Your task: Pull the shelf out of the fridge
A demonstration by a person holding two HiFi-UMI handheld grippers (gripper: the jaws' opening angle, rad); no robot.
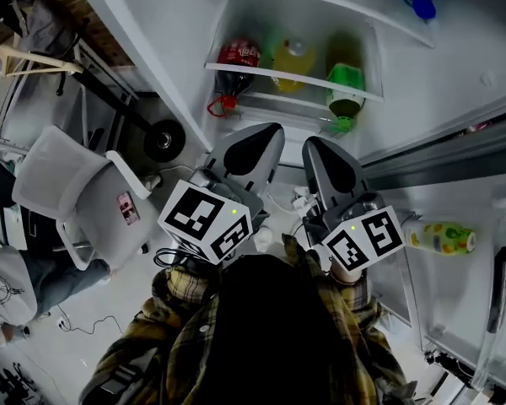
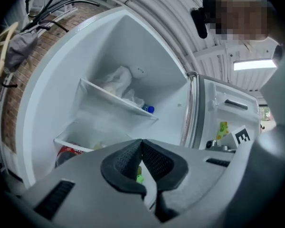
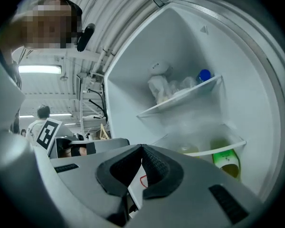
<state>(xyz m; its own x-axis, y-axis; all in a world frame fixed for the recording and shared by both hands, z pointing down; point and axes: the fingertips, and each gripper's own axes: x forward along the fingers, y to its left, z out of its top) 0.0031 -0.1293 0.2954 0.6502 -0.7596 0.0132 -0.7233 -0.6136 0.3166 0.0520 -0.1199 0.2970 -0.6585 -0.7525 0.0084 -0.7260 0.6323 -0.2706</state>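
Two grippers are held side by side in front of the open white fridge (image 1: 261, 24), both pointing level into it, and neither touches any part of it. We see the left gripper (image 2: 141, 141) with its dark ribbed pads pressed together at the tips and nothing between them. The right gripper (image 3: 142, 147) is the same, jaws closed and empty.

What we are after, the lower clear shelf with a white front edge (image 1: 295, 78), sits seated inside the fridge, just ahead of the two grippers and apart from them. Below this lower shelf lie three bottles, seen through it: a red-labelled cola bottle (image 1: 236, 62) on the left, a yellow drink bottle (image 1: 293, 57) in the middle and a green bottle (image 1: 346, 87) on the right. Higher up, an upper clear shelf (image 3: 180, 99) carries a crumpled white plastic bag (image 3: 161, 87) and a blue-capped bottle (image 3: 204, 75).

On the open door at the right we see a small yellow-green patterned bottle (image 1: 438, 237) lying in a door rack. A white swivel chair (image 1: 67, 184) stands on the floor to the left.
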